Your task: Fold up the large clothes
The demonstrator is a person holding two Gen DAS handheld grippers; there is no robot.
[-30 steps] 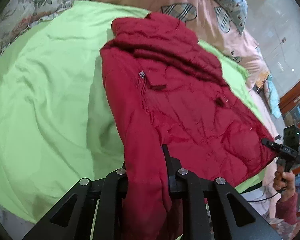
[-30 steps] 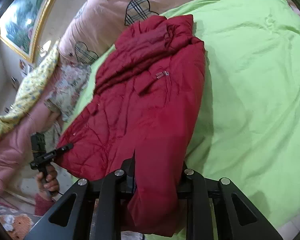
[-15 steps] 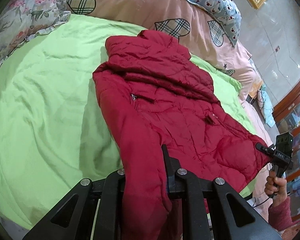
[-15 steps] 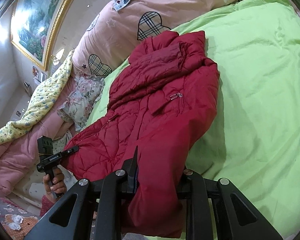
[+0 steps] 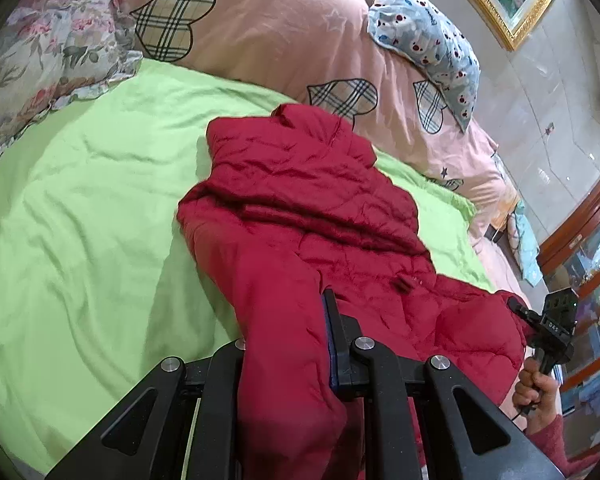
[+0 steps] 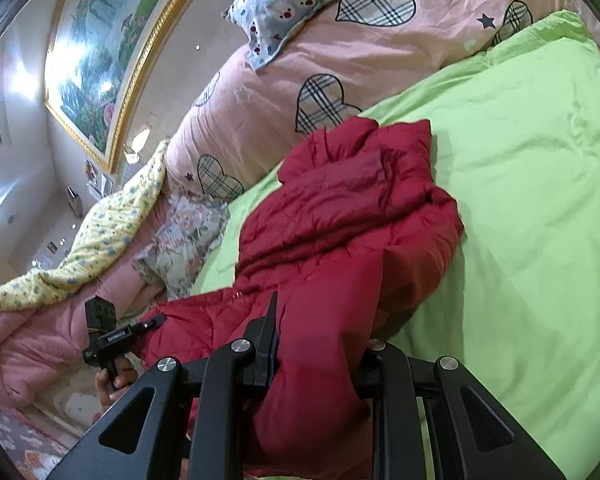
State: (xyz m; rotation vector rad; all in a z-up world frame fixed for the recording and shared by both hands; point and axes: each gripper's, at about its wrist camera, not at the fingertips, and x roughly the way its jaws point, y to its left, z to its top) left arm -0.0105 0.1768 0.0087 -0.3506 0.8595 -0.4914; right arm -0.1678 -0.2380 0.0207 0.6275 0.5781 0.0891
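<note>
left wrist view, left tongs [image 5: 288,340] and right tongs [image 6: 320,344] clamped on red jacket [image 5: 320,216] hem

Left claw [image 5: 288,332] clamps the red jacket [image 5: 300,216] (its hem) over green bedding [image 5: 80,220].

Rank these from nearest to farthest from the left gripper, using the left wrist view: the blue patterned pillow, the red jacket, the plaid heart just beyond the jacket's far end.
1. Red jacket: clamped in the left gripper, running away up the middle.
2. Plaid heart: on the pink quilt, just past the jacket's far end.
3. Blue patterned pillow: upper right, atop the quilt.
</note>
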